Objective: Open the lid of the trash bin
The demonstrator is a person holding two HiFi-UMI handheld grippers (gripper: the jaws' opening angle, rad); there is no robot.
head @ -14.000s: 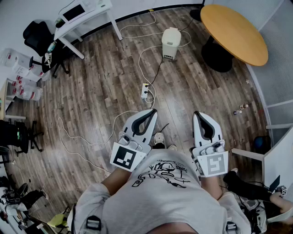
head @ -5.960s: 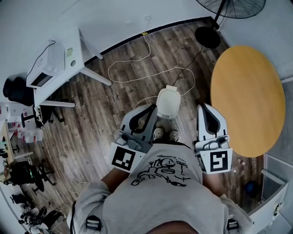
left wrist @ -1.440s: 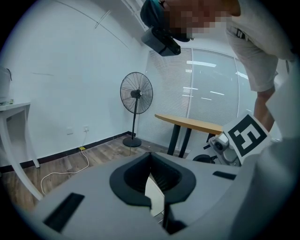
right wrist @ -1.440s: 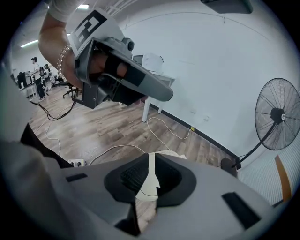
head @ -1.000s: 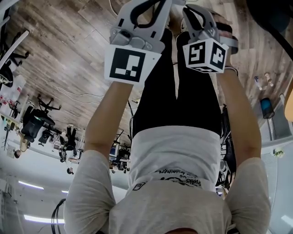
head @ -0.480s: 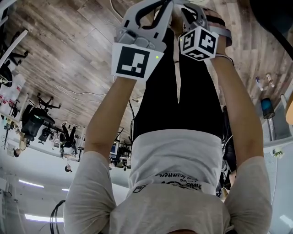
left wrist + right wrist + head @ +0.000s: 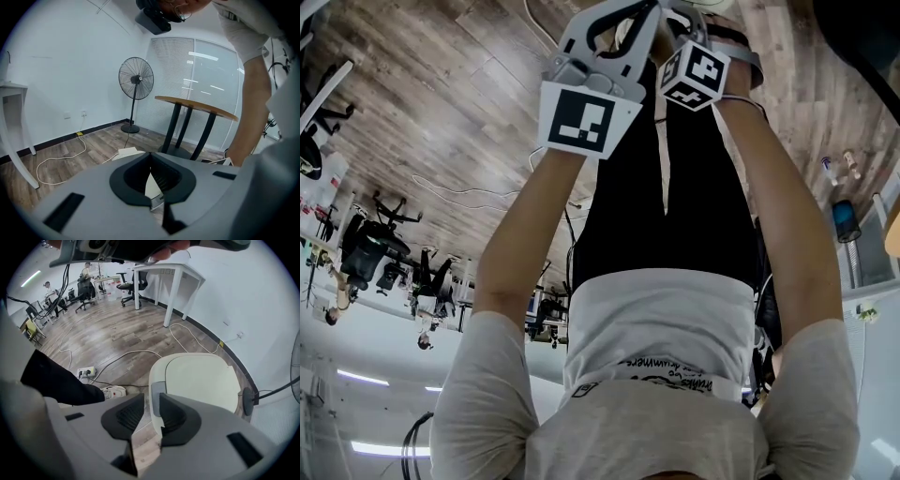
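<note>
Trash bin [image 7: 201, 378] sits partly hidden behind the empty right claw [image 7: 151, 397], just opening; left claw [image 7: 150, 153] clenched shut.

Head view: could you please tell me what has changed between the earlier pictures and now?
The person walked to the trash bin and bent over it. Both grippers sank toward it in the last second, and the right gripper has just been opening its jaws, nothing between them. The left gripper stays shut; the lid stays closed.
</note>
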